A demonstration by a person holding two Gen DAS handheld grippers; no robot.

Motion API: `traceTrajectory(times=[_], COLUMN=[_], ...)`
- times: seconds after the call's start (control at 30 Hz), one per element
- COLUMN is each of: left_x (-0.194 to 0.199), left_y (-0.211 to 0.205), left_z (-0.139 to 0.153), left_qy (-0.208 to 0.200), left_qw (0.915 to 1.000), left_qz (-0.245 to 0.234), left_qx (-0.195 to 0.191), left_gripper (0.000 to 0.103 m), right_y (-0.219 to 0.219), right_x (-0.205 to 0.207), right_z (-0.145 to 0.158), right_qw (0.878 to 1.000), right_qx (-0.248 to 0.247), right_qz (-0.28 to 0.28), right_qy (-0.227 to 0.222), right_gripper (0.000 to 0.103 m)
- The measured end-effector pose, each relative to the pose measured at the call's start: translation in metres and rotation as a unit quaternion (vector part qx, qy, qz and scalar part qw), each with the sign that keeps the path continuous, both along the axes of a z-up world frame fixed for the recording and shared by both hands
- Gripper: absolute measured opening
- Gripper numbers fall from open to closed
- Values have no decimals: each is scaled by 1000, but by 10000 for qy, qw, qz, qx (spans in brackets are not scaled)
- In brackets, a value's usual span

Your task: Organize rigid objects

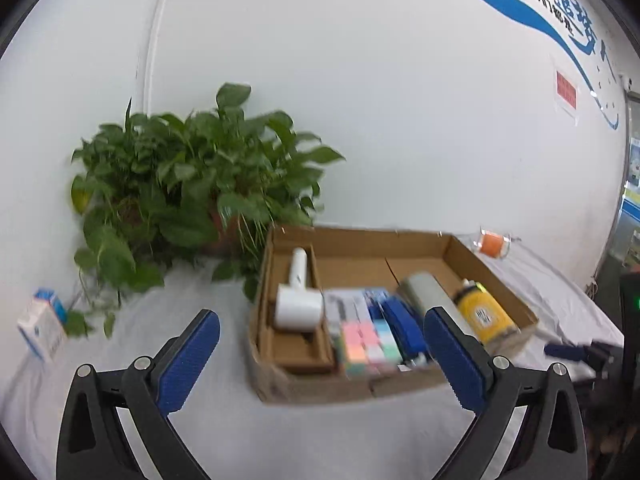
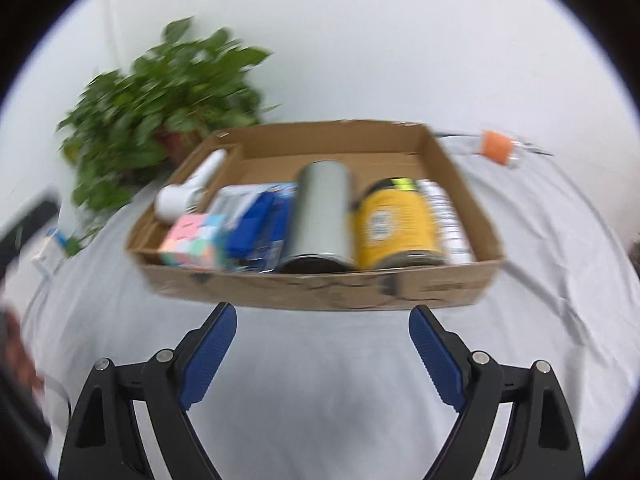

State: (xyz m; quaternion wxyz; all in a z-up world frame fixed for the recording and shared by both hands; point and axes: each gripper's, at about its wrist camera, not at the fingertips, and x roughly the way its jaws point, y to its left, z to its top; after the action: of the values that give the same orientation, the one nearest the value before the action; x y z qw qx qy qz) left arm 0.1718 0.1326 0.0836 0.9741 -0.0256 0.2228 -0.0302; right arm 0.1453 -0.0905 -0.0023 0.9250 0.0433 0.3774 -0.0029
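Observation:
A shallow cardboard box (image 1: 492, 268) (image 2: 320, 288) sits on the white cloth. It holds a white handheld device (image 1: 298, 300) (image 2: 188, 190), a pastel cube (image 1: 370, 346) (image 2: 196, 242), blue packs (image 1: 404, 324) (image 2: 260, 224), a grey cylinder (image 1: 426, 292) (image 2: 322, 216) and a yellow can (image 1: 482, 314) (image 2: 394, 224), all lying side by side. My left gripper (image 1: 322, 324) is open and empty in front of the box. My right gripper (image 2: 322, 312) is open and empty just short of the box's near wall. Its blue tip (image 1: 560, 351) shows in the left wrist view.
A leafy potted plant (image 1: 188, 184) (image 2: 160, 92) stands behind the box's left side. A small blue and white carton (image 1: 42, 326) stands at the far left. An orange object in clear wrap (image 1: 493, 243) (image 2: 498, 147) lies beyond the box's right corner. A white wall is behind.

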Motion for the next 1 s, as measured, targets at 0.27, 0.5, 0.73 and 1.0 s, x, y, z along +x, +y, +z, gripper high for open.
traceTrajectory(times=[0.27, 0.5, 0.73, 1.0], left_x=[-28, -24, -31, -25], left_y=[-66, -96, -108, -113], left_z=[-43, -40, -39, -45], left_qy=[532, 581, 630, 811], left_qw=[9981, 9973, 9968, 9959], left_qz=[291, 357, 368, 237], left_qx=[-117, 275, 330, 336], left_gripper=[103, 103, 103, 103], right_y=[-37, -40, -37, -32], right_x=[-13, -20, -23, -21], right_z=[0, 6, 7, 6], right_qw=[9993, 9986, 9986, 9983], right_qx=[-197, -360, -413, -516], right_qz=[-305, -284, -198, -161], right_qy=[-119, -259, -271, -233], right_gripper=[88, 88, 88, 88])
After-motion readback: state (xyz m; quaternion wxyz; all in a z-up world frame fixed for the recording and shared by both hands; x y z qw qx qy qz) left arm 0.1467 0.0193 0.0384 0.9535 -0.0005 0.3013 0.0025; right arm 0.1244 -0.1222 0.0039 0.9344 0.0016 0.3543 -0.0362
